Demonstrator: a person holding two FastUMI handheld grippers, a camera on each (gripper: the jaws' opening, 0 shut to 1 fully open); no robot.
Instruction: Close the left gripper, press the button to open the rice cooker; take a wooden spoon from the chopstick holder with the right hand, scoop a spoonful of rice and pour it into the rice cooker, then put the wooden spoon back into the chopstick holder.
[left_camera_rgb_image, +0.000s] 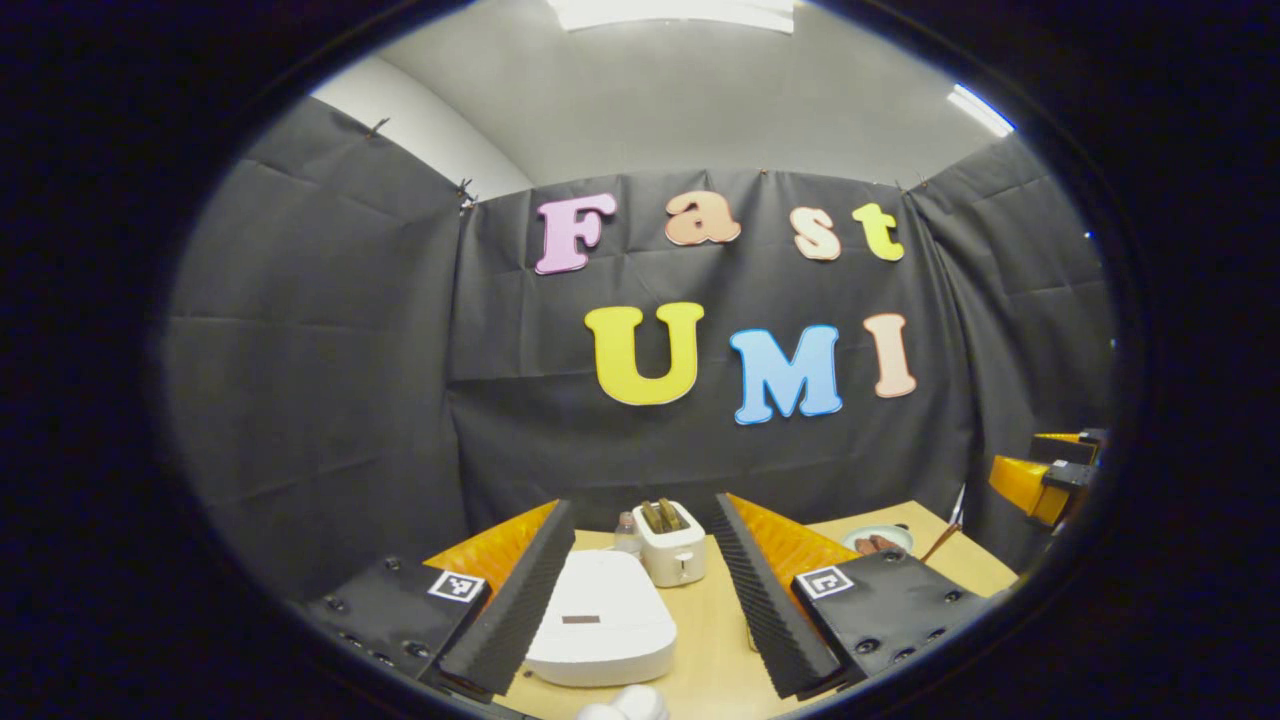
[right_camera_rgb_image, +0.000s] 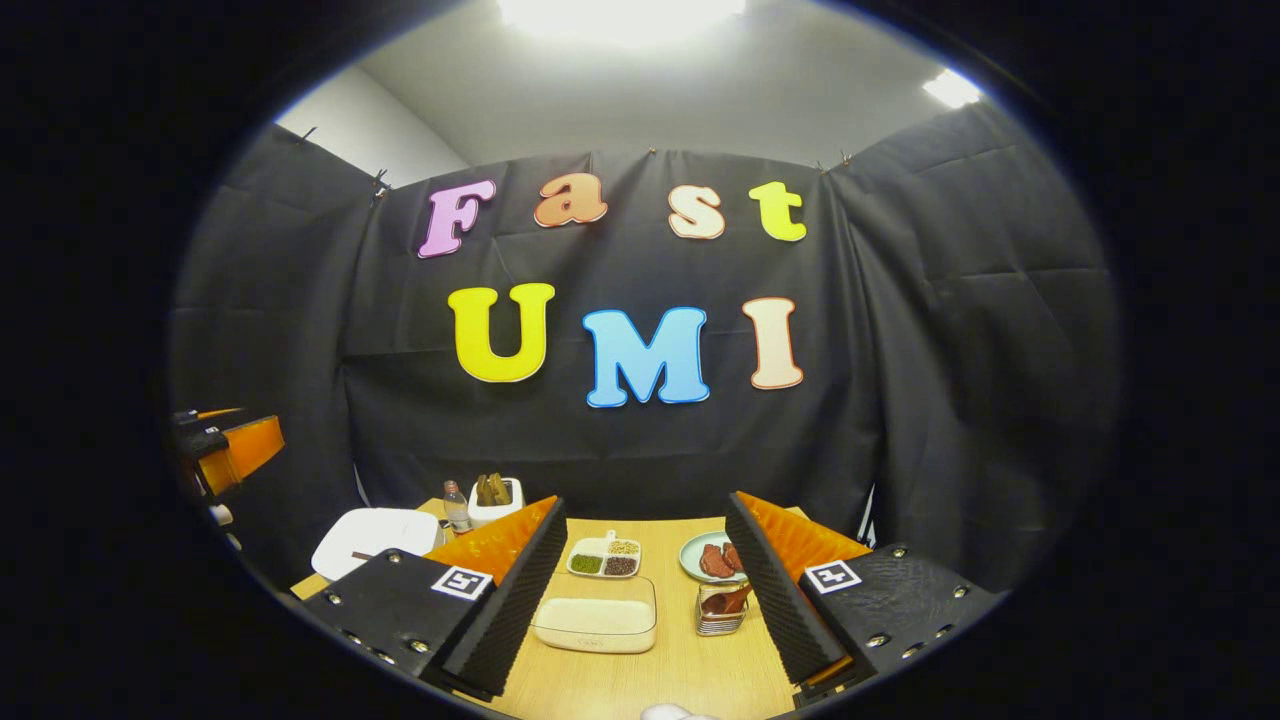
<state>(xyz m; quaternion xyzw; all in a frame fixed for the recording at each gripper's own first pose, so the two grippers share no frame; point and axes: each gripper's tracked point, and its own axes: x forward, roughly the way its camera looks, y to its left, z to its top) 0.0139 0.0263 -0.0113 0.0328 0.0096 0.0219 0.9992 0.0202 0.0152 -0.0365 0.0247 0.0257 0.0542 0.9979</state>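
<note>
Both grippers' fingers spread | rice cooker (left_camera_rgb_image: 600, 620) lidded | clear tub (right_camera_rgb_image: 596, 612) holds rice

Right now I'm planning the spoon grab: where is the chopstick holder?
In the right gripper view the chopstick holder stands on the table just inside the right finger, in front of the plate of meat and right of the clear rice container.

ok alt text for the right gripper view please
The right gripper hangs open above a wooden table, its jaws framing a clear tub of rice. Beyond lie a divided dish, a plate of meat and a wire holder.
</note>
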